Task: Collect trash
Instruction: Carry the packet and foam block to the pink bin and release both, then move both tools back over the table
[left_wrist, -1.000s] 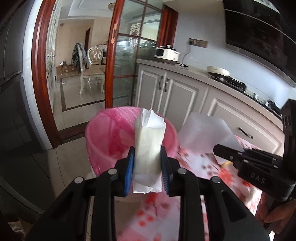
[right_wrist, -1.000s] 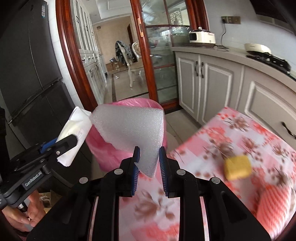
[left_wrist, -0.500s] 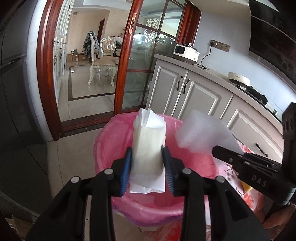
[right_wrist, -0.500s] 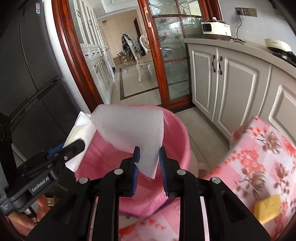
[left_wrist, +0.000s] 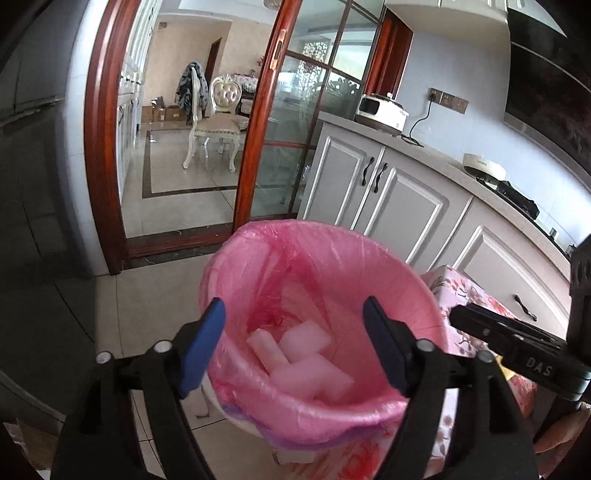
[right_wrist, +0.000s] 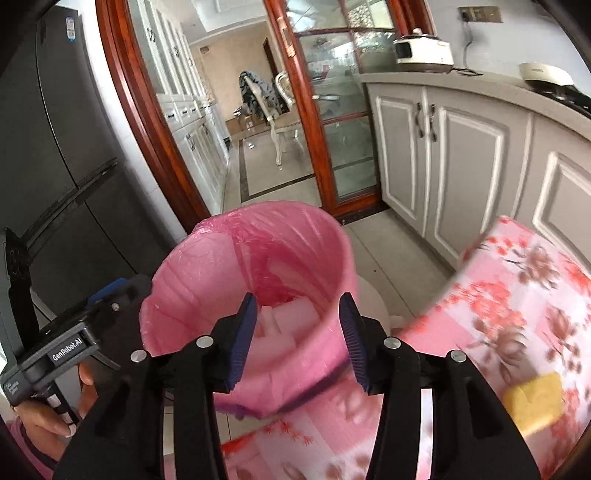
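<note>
A bin lined with a pink bag (left_wrist: 295, 258) stands on the floor beside the table; it also shows in the right wrist view (right_wrist: 221, 258). White trash pieces (left_wrist: 303, 354) lie at its bottom, also seen in the right wrist view (right_wrist: 291, 317). My left gripper (left_wrist: 293, 343) is open and empty above the bin's mouth. My right gripper (right_wrist: 297, 332) is open and empty over the bin. A yellow sponge (right_wrist: 533, 400) lies on the table.
A table with a pink floral cloth (right_wrist: 517, 295) stands right of the bin. Grey kitchen cabinets (left_wrist: 388, 199) run along the right. A dark fridge (right_wrist: 55, 166) stands on the left. A wooden-framed glass door (left_wrist: 266, 129) is behind the bin.
Both grippers have opened over the bin. The folded white paper and the white foam sheet have dropped out of the jaws into the bin.
</note>
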